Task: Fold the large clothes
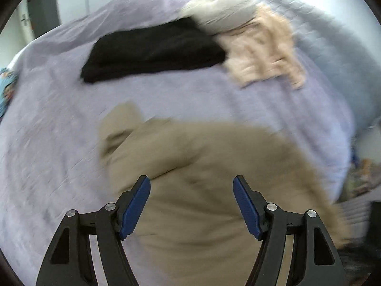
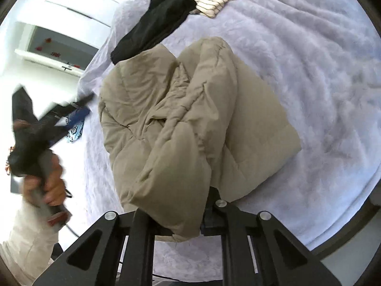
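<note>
Bunched in the right gripper [image 2: 181,224], whose jaws are clamped on its near edge, the tan padded coat [image 2: 190,119] on the lilac bedspread [image 2: 321,71] could slump unfolded, since the left gripper [image 1: 191,202] hovers apart, holding nothing.

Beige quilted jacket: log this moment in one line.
beige quilted jacket on lilac blanket | right gripper shut on hem | left gripper open above it
</note>
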A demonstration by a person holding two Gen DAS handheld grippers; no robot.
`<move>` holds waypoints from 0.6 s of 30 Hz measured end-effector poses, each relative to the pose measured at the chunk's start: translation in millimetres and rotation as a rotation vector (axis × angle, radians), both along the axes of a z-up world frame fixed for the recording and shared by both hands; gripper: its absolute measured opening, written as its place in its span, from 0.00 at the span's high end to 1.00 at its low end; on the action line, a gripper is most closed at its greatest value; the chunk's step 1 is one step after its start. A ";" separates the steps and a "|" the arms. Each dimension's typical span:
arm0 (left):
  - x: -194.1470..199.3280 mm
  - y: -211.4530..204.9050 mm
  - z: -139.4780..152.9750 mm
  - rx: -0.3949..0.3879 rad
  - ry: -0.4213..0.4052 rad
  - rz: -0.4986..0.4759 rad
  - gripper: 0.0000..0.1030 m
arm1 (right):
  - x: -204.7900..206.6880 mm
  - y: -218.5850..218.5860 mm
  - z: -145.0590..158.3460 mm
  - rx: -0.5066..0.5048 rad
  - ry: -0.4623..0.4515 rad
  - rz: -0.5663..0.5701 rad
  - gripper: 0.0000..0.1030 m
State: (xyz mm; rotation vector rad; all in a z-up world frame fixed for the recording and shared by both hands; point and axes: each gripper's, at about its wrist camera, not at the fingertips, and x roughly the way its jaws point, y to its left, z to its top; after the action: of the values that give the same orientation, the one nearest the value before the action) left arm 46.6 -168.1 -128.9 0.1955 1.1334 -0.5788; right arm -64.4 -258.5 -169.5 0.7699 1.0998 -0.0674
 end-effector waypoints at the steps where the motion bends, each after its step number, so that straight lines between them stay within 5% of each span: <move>1: 3.5 -0.7 -15.9 0.031 0.003 0.016 0.30 | 1.2 1.5 0.7 -0.024 -0.004 0.014 0.86; 13: 9.4 -127.5 -58.7 0.062 -0.084 -0.106 0.30 | -36.8 -94.5 -49.0 -0.040 0.105 -0.139 0.86; 18: 8.9 -143.0 -72.2 0.096 -0.085 -0.103 0.27 | -46.3 -123.3 -42.6 0.005 0.170 -0.160 0.70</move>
State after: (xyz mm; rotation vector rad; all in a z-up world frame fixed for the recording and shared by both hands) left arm 55.5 -311.1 -201.1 0.3600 1.0737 -0.6017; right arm -110.7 -381.7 -212.1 0.8677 1.1970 -0.2698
